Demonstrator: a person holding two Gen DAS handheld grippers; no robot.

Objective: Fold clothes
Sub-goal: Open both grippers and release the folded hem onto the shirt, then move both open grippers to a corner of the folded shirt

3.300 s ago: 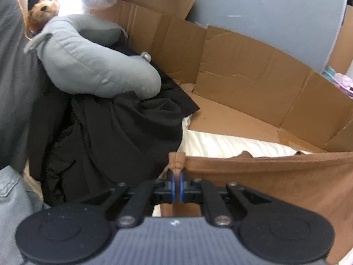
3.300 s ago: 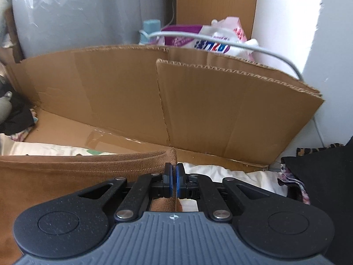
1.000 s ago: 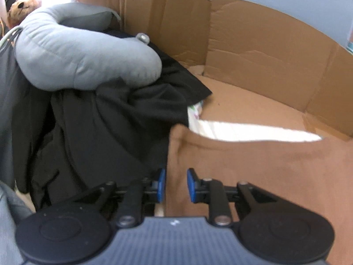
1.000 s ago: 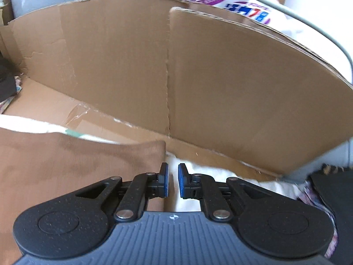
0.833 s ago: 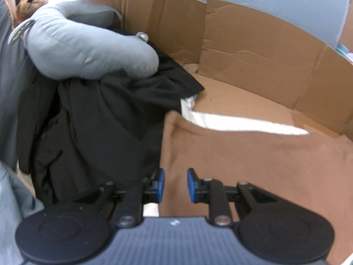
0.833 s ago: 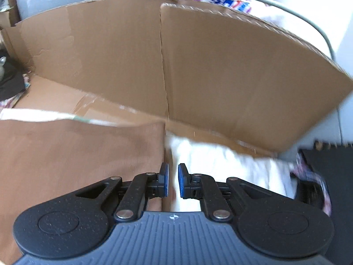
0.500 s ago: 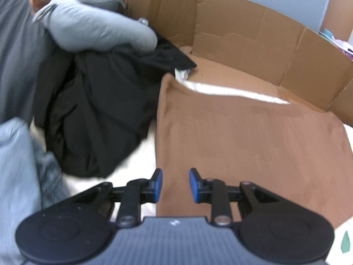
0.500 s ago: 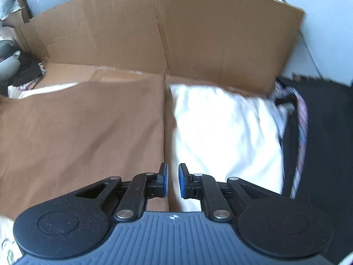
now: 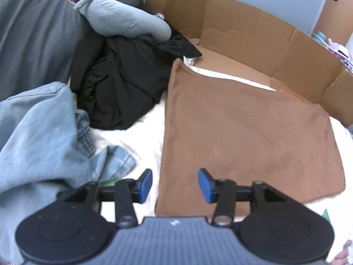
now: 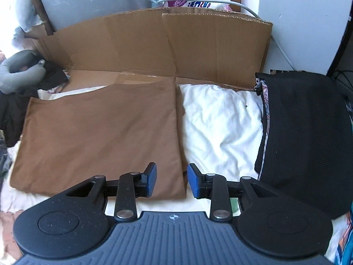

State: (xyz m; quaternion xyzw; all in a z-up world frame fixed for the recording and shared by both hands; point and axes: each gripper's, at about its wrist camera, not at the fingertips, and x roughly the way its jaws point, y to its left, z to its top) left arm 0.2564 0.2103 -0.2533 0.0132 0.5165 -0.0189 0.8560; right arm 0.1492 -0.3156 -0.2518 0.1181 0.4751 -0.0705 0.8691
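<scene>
The left claw [image 9: 175, 182] and right claw [image 10: 172, 180] hang with jaws opening and nothing between them, above the near corners of the brown cloth [image 10: 99, 132]. It lies flat and smooth, a folded rectangle on the white bedding [image 10: 220, 119], cardboard panels [image 10: 154, 44] standing behind it and black clothes [image 9: 123, 81] heaped alongside.

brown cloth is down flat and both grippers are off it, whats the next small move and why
Probably bring both down onto its near corners to fold again. The brown suede-like cloth lies flat on the white bedding, and the left gripper and right gripper hover over its near edge, jaws opening, gripping nothing.
</scene>
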